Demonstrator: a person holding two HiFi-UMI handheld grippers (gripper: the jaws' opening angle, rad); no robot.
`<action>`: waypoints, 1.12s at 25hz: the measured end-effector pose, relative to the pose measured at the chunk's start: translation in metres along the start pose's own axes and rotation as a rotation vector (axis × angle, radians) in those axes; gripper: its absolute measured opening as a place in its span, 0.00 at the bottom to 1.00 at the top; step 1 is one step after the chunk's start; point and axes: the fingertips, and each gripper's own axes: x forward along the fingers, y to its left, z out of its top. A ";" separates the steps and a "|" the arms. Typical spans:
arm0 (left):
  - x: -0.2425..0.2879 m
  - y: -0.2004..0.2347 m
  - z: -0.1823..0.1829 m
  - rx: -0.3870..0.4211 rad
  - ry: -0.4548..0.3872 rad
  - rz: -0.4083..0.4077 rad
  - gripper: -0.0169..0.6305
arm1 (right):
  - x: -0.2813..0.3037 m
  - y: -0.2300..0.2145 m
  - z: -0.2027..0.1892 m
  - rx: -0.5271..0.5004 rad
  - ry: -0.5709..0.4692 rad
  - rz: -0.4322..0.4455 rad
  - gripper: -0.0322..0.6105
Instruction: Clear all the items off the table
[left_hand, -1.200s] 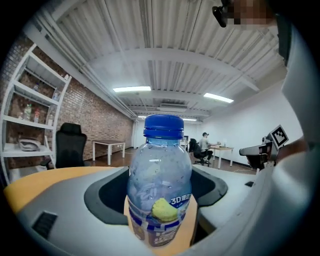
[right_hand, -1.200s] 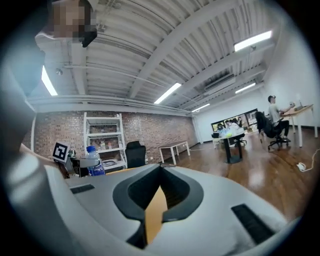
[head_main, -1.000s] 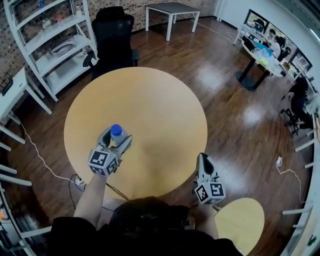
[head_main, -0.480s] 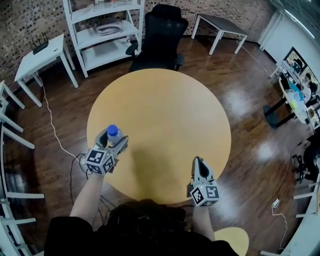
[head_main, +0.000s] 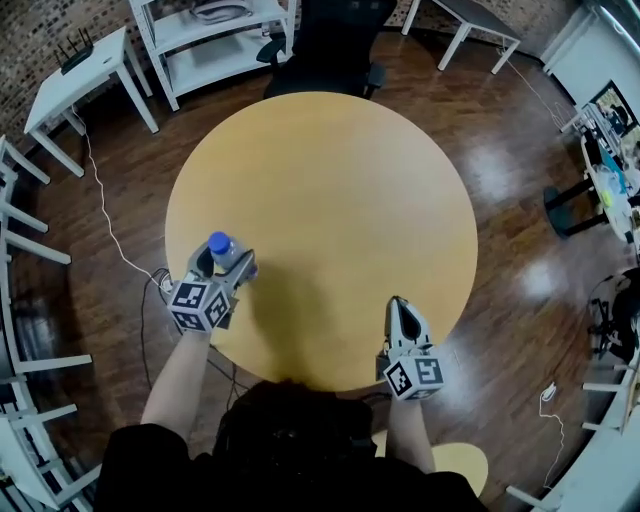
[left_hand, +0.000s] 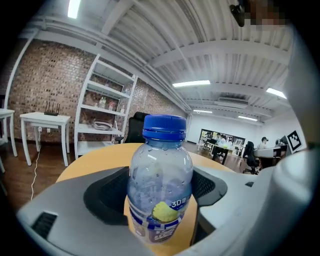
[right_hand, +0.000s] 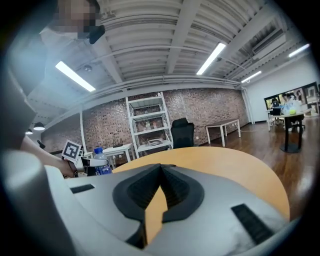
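Both forearms reach forward from the dark-sleeved torso at the bottom of the head view, grippers pointing away from the person and close to level. The left gripper (head_main: 224, 264) sits over the near left edge of the round tabletop (head_main: 330, 180), marker cube toward the wrist. The right gripper (head_main: 399, 306) sits at the near right edge, tips just over the rim, well apart from the left. The left fingers (left_hand: 102, 197) are clamped on the bottle (left_hand: 160, 180), one dark pad on each side of its body, bottle upright. The right fingers (right_hand: 175, 192) are pressed together with nothing between them, only tabletop showing through the slit below. The bottle base is cut off in the left gripper view and hidden by the gripper in the head view, so can't tell if it rests on the tabletop or hangs above it. The bottle is clear plastic with a blue screw cap, droplets inside the wall and a blue-white label with a yellow blob; the liquid level is hard to read. Beyond the tabletop stand a black chair (head_main: 330, 45) and a white shelf (head_main: 215, 40).
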 end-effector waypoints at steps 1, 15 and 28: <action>0.002 0.001 -0.007 -0.007 0.010 0.008 0.58 | 0.001 -0.001 -0.006 0.007 0.015 0.002 0.05; -0.004 -0.024 -0.033 0.125 -0.032 -0.042 0.58 | 0.039 0.030 -0.038 -0.017 0.116 0.108 0.05; -0.020 -0.035 -0.005 0.123 -0.040 -0.073 0.61 | 0.021 0.046 -0.023 -0.058 0.069 0.098 0.05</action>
